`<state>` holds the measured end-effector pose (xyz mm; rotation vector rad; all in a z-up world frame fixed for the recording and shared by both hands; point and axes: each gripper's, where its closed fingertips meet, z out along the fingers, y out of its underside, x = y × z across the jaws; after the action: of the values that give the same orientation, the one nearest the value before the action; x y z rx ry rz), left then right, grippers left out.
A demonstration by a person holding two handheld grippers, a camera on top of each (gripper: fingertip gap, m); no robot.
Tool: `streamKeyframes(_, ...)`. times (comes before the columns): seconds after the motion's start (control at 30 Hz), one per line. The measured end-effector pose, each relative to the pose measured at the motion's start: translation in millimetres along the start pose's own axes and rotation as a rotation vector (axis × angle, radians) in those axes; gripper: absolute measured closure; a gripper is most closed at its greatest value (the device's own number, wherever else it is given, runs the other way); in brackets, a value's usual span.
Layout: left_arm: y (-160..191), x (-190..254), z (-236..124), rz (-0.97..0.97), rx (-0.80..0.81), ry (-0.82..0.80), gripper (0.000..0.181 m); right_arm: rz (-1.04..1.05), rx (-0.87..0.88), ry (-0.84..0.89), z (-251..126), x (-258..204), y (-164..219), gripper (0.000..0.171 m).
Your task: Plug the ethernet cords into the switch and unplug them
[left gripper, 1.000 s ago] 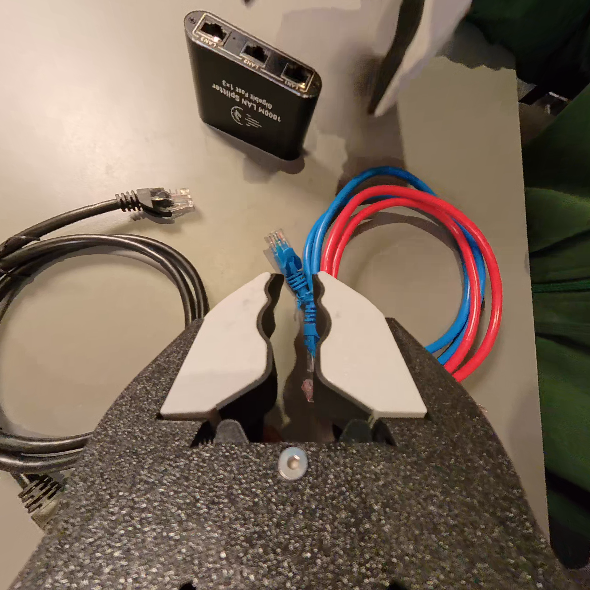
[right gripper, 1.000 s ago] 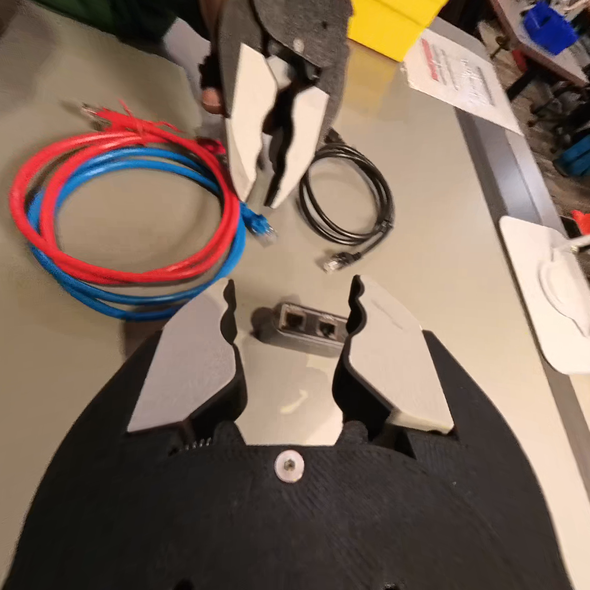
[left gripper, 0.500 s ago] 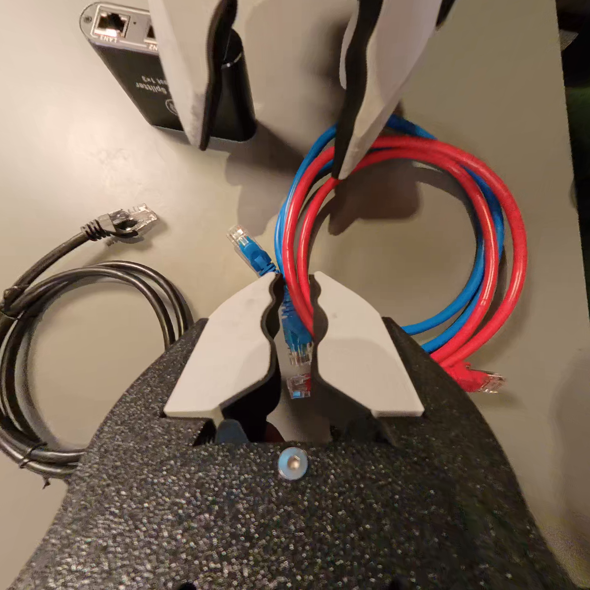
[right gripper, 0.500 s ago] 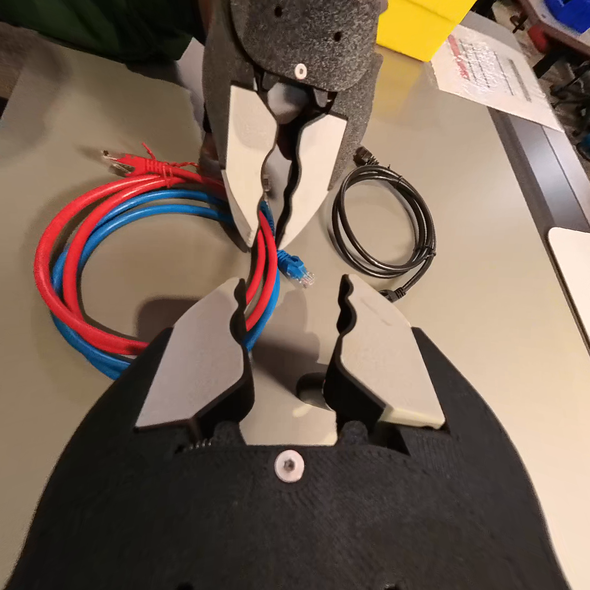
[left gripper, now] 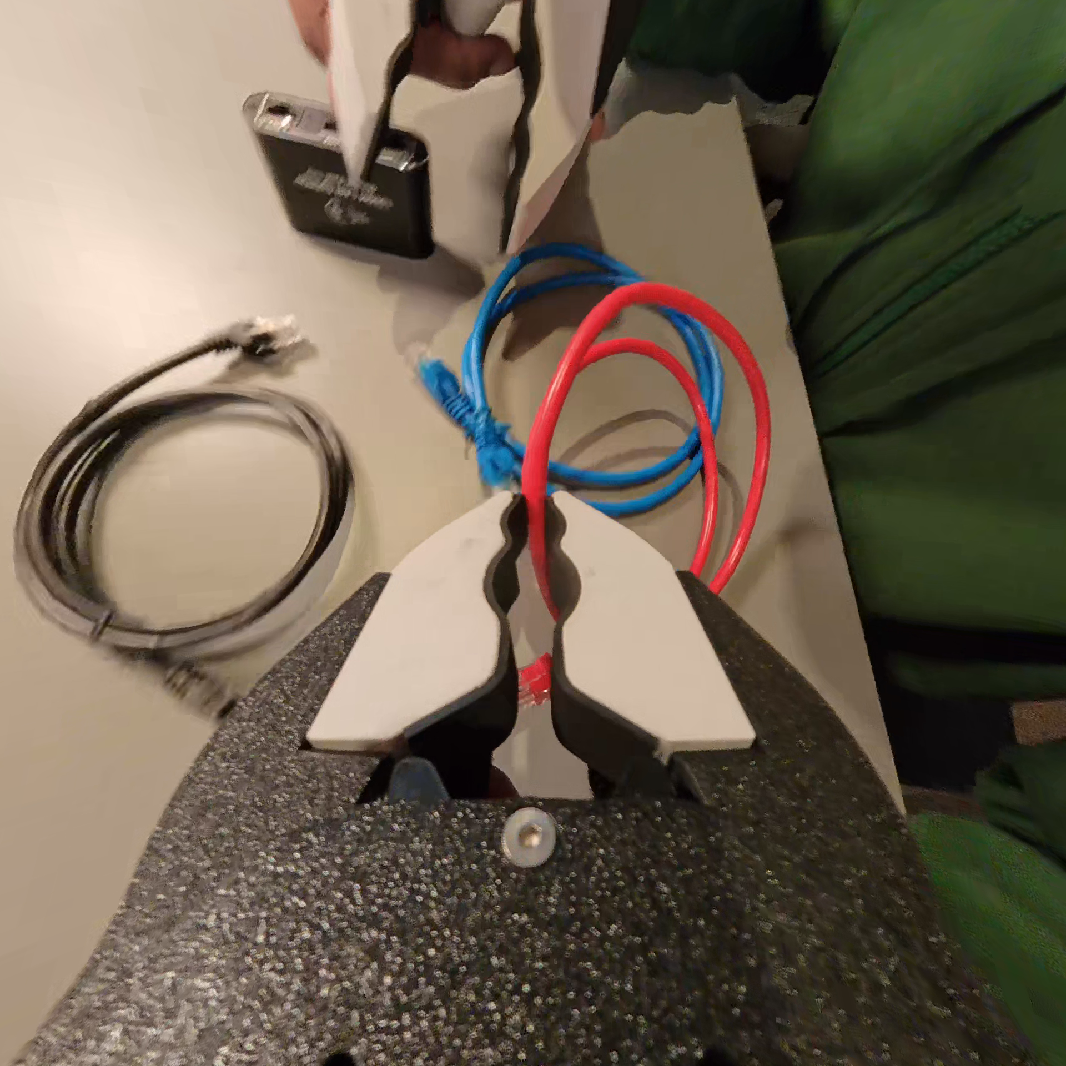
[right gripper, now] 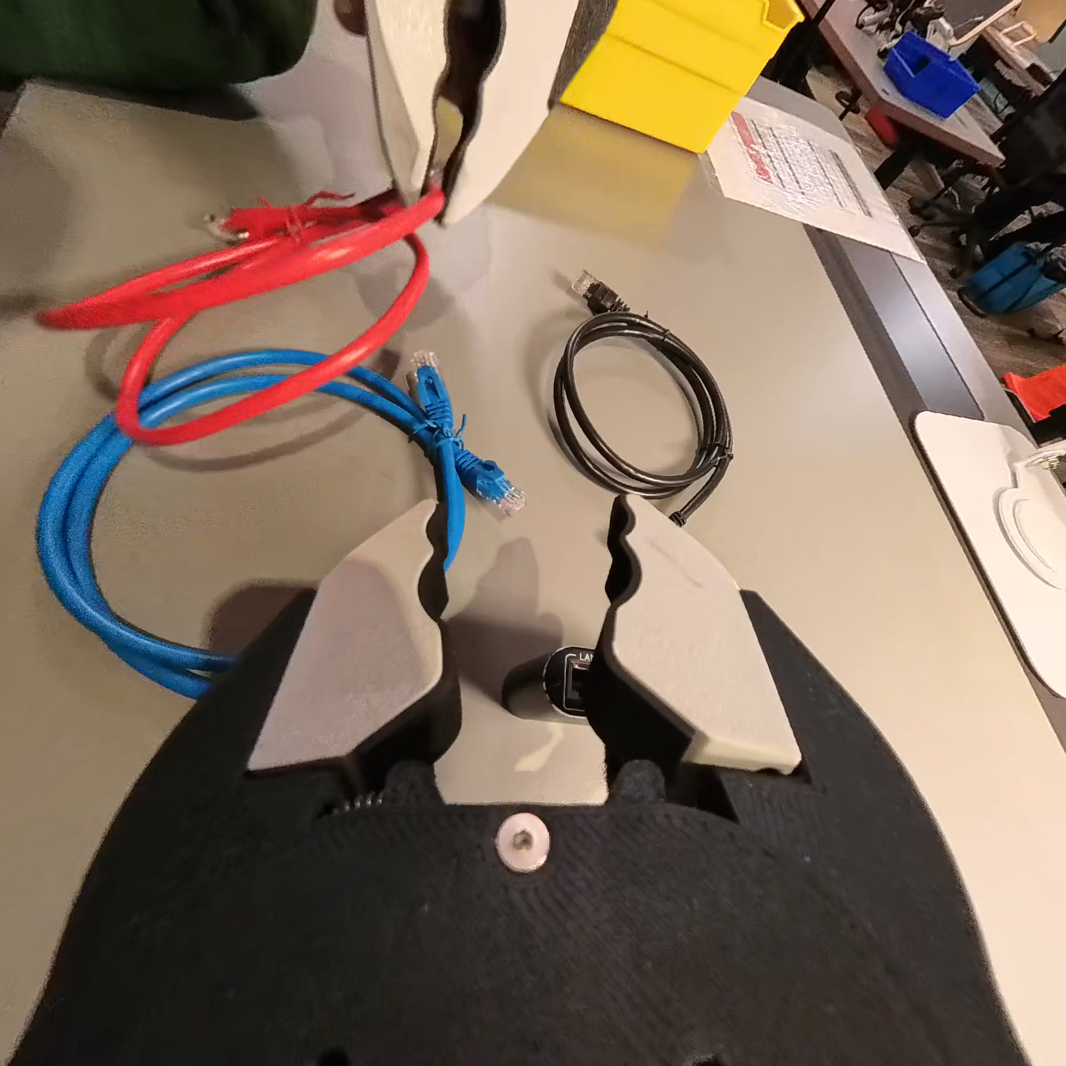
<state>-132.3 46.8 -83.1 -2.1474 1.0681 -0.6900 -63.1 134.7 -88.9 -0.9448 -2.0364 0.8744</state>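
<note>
Two grippers noted. Left gripper clamped on red cord, lifting it off table. Right gripper spread wide, empty, over switch. Beyond switch: blue cord, black cord.

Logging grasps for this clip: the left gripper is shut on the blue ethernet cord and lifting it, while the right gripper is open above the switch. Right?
Not quite: the left gripper is shut on the red ethernet cord, not the blue ethernet cord, which lies on the table, as both wrist views show. The right gripper is indeed open above the switch.
</note>
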Motion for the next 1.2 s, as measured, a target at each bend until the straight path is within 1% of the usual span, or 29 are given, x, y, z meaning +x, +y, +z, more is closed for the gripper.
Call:
streamKeyframes(0.03,7.4,-5.5,-7.0,-0.022,-0.010,-0.028,0.175,-0.001,-0.002,-0.001,0.5,-0.1,0.6,0.117)
streamKeyframes(0.17,47.1,-33.9,-29.3,-0.158,-0.107,-0.178,0.175,-0.002,-0.009,-0.001,2.1,-0.3,2.3,0.117)
streamKeyframes(0.23,59.8,-47.8,-37.7,-0.213,-0.141,-0.261,0.174,-0.005,-0.013,-0.001,2.8,-0.5,2.7,0.117)
streamKeyframes(0.27,61.8,-55.2,-41.5,-0.227,-0.144,-0.309,0.169,-0.007,-0.016,0.000,3.3,-0.7,3.0,0.117)
streamKeyframes(0.3,60.1,-61.7,-45.0,-0.236,-0.133,-0.353,0.162,-0.010,-0.018,0.002,3.7,-0.6,3.2,0.117)
streamKeyframes(0.33,55.9,-66.1,-47.8,-0.241,-0.114,-0.384,0.158,-0.012,-0.020,0.002,3.9,-0.7,3.1,0.117)
streamKeyframes(0.43,27.9,-70.9,-48.7,-0.196,-0.013,-0.440,0.156,-0.016,-0.020,0.007,4.0,-0.3,2.5,0.117)
streamKeyframes(0.5,-3.1,-68.5,-37.3,-0.179,0.092,-0.429,0.154,-0.017,-0.022,0.012,4.5,0.7,2.7,0.117)
streamKeyframes(0.57,-34.8,-66.3,-17.4,-0.200,0.189,-0.414,0.153,-0.015,-0.025,0.018,4.8,2.2,3.7,0.117)
streamKeyframes(0.63,-51.1,-59.4,11.0,-0.223,0.196,-0.377,0.153,-0.013,-0.026,0.024,4.5,3.8,4.5,0.118)
streamKeyframes(0.77,-42.1,-53.1,59.4,-0.227,0.047,-0.364,0.151,-0.018,-0.026,0.033,2.4,5.1,4.5,0.118)
streamKeyframes(0.87,-28.2,-49.6,81.2,-0.240,-0.042,-0.331,0.151,-0.021,-0.019,0.033,1.5,4.1,2.5,0.118)
streamKeyframes(1.07,-12.6,-53.9,89.2,-0.198,-0.155,-0.380,0.159,-0.045,-0.027,0.037,2.5,1.6,2.5,0.118)
streamKeyframes(1.2,-11.5,-52.4,90.6,-0.167,-0.169,-0.388,0.165,-0.050,-0.033,0.044,3.8,2.0,3.8,0.118)
